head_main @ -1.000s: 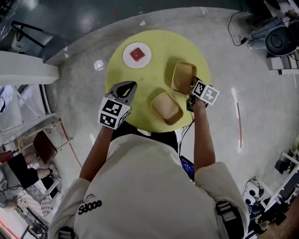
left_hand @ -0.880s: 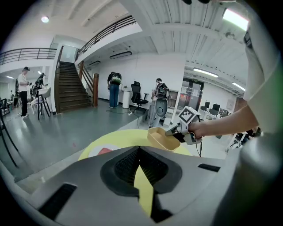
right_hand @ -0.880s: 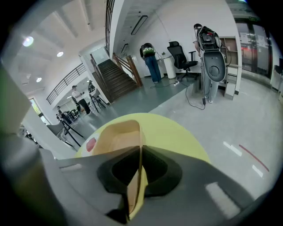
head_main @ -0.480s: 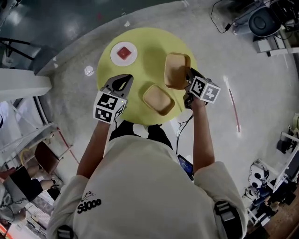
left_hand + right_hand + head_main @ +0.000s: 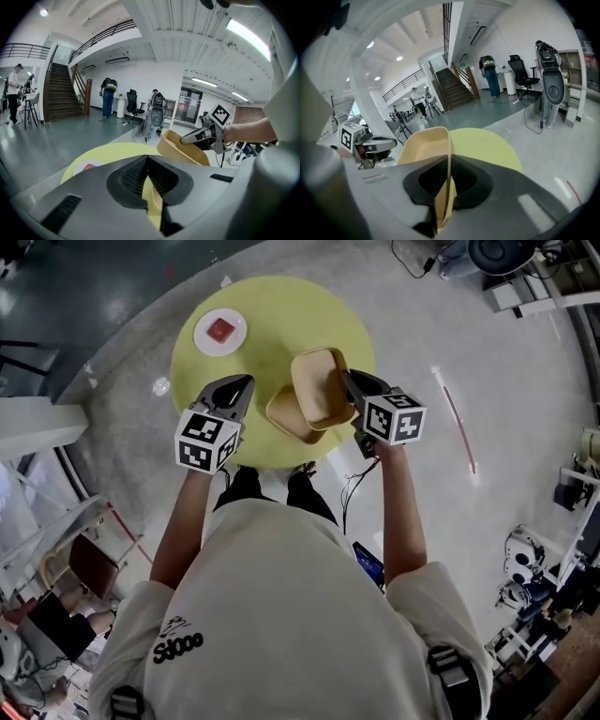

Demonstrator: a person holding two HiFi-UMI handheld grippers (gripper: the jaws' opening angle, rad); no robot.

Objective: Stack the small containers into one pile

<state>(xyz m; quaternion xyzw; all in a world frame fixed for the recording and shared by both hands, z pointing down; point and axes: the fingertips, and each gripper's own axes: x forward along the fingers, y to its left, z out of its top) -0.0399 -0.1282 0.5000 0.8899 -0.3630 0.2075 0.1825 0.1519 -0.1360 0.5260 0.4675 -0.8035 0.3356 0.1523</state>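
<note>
In the head view my right gripper [image 5: 349, 386] is shut on the right rim of a tan container [image 5: 319, 385]. It holds the container tilted above the yellow round table [image 5: 262, 315]. A second tan container [image 5: 283, 418] rests on the table, partly hidden under the held one. In the right gripper view the jaws pinch the container's thin wall [image 5: 425, 144] edge-on. My left gripper [image 5: 234, 390] hovers at the table's left front, shut and holding nothing. From the left gripper view the held container [image 5: 180, 149] and the right gripper [image 5: 200, 135] show to the right.
A white plate [image 5: 220, 332] with a red item sits at the table's far left. The person stands at the table's near edge. Grey floor surrounds the table, with cables and equipment at the right. People, chairs and a staircase stand far off.
The right gripper has carried its container leftward, from beside the second container to partly over it. The left gripper has stayed at the table's left front.
</note>
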